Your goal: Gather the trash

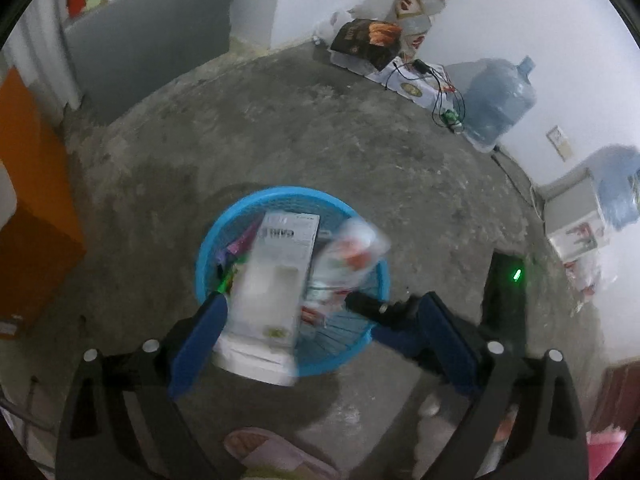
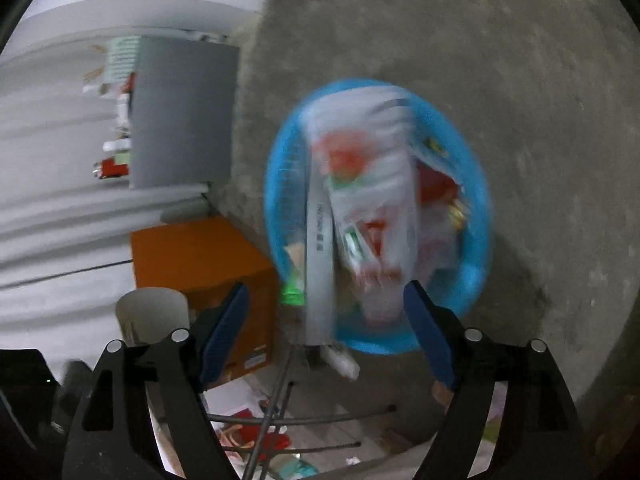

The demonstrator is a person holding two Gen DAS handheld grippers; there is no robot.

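Observation:
A round blue basket stands on the concrete floor and holds trash. A long white-grey box lies across it and sticks out over its near rim. A clear plastic bag with red and green print is blurred above the basket's right side. My left gripper is open above the basket's near rim. My right gripper is open over the same basket, with the blurred bag and box just beyond its fingers. The right gripper also shows in the left wrist view.
An orange box stands left of the basket. Blue water jugs, a dark carton and cables line the far wall. A pink slipper lies near. A white cup and a wire rack sit below the right gripper.

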